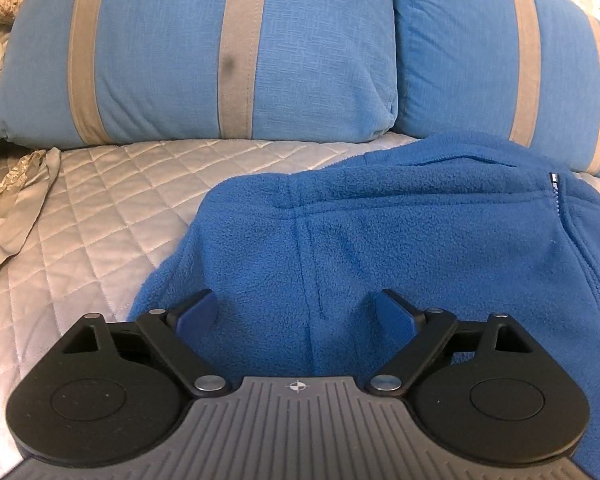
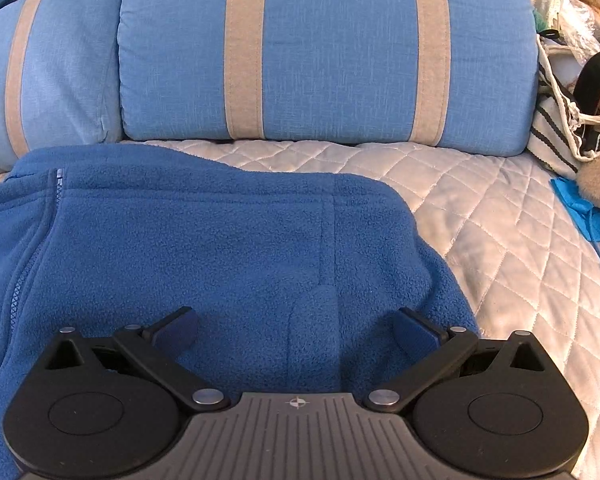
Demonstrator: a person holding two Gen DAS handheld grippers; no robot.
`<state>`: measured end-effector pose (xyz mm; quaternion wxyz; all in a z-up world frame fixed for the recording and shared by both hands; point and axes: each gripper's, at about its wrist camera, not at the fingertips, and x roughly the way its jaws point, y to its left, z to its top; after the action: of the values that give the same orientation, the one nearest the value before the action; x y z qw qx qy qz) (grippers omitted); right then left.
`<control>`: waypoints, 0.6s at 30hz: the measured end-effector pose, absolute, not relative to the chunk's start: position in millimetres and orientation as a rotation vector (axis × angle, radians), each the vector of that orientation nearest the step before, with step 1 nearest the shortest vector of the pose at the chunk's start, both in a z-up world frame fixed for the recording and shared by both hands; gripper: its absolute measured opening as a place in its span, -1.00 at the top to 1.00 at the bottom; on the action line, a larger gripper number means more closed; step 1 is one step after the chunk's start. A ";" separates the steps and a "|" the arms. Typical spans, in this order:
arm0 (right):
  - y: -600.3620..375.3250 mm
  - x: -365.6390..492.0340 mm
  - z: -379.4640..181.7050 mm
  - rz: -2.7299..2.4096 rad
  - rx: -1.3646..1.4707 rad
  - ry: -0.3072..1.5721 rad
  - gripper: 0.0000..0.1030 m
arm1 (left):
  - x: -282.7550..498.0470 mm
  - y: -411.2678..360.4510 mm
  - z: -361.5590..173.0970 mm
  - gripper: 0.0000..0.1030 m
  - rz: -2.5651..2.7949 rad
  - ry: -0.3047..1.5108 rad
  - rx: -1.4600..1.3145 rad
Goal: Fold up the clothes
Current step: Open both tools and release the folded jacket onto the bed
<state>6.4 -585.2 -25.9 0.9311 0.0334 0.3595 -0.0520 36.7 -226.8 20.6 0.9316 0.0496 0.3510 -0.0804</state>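
the left gripper [image 1: 296, 312] stands with its jaws spread wide and nothing pinched; the blue pads [image 1: 198, 314] rest low against the fleece, one on each side of a vertical seam. the last change in its spread is too slight to call a motion. the right gripper [image 2: 296, 330] is likewise wide apart and empty, its pads sitting either side of a raised fold of cloth.

directly ahead of both tools lies the blue fleece jacket [image 1: 400, 240], spread on the quilted bedspread [image 1: 112, 200]. from the left gripper its zipper [image 1: 560, 204] runs off to the right; from the right gripper the zipper shows to the left, so the two tools sit at opposite shoulders or sides of the garment. beyond it, two blue striped pillows [image 2: 324, 52] stand against the far edge.

the fleece looks soft, thick and light, with a grippy nap that should not slide out of the pads. it will sag and bunch, not hold shape, so a pinch on a seam or outer edge near each tool seems the best hold, taking enough layers to lift cleanly.
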 end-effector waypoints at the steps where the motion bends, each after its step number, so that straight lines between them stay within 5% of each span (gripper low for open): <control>1: -585.5 6.5 -25.9 -0.106 0.070 0.735 -1.00 | 36.7 -226.7 20.6 -0.72 -0.165 0.718 0.101; 18: -591.5 2.5 -24.0 -0.095 0.105 0.720 -1.00 | 35.0 -226.9 21.5 -0.72 -0.159 0.715 0.112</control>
<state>2.5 -591.5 -24.0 0.9334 0.0514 0.3521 -0.0465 35.0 -226.9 21.5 0.9322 0.0548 0.3493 -0.0778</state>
